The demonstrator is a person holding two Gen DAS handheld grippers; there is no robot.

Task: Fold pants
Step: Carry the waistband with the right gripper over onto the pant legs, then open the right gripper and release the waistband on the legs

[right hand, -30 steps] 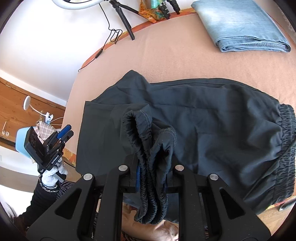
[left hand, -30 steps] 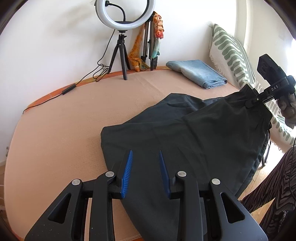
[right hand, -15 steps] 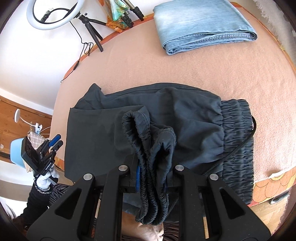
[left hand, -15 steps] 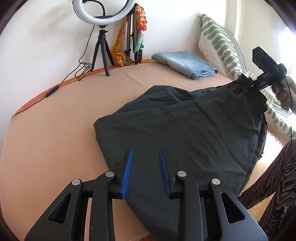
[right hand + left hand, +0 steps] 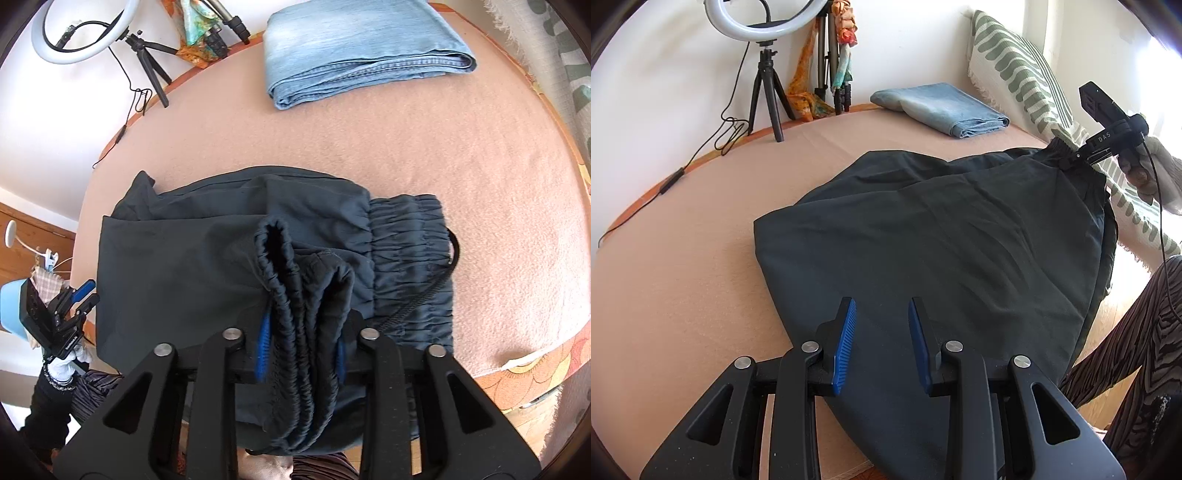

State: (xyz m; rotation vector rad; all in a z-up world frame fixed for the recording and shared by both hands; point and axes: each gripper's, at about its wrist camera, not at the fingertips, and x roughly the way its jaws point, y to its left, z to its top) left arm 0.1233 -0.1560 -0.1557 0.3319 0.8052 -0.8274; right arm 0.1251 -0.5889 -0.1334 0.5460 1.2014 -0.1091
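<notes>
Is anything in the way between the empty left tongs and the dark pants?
Nothing visible. The open left tongs hover right over the dark grey fabric pants with only air between. The right tongs already grip the bunched cuffs.

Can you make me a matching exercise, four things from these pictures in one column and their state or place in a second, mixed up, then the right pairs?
Column one:
1. left tongs
2. right tongs
3. folded jeans
4. ring light

Column two:
A. on a tripod by the wall
B. open above the dark pants
C. lying at the far end of the bed
D. shut on the bunched pant cuffs

Pairs: 1-B, 2-D, 3-C, 4-A
</notes>
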